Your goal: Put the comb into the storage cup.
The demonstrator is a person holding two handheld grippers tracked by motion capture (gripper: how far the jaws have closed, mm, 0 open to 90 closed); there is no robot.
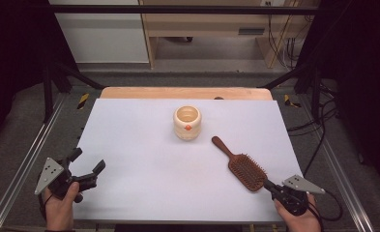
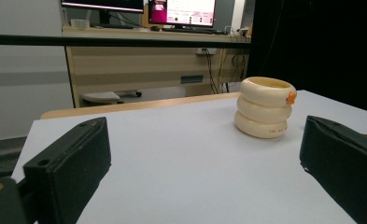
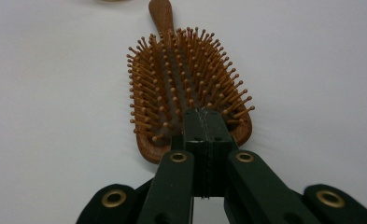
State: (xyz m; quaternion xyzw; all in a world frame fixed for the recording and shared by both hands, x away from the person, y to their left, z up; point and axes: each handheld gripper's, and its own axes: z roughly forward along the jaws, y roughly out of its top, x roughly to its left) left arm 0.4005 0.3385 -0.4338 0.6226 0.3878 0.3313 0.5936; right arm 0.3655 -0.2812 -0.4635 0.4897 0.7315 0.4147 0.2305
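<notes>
Nearby, a ridged cream holder [image 1: 187,123] faces the bristly wooden hairbrush [image 1: 243,166].

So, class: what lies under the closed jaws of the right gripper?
Under the shut right gripper lies the wooden hairbrush, bristles up, on the white table. The jaws cover the near rim of its head, so contact cannot be judged.

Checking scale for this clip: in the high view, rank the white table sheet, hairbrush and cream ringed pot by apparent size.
1. White table sheet, by far.
2. Hairbrush, longest of the small items.
3. Cream ringed pot, though farther from the camera, so slightly unsure.
</notes>
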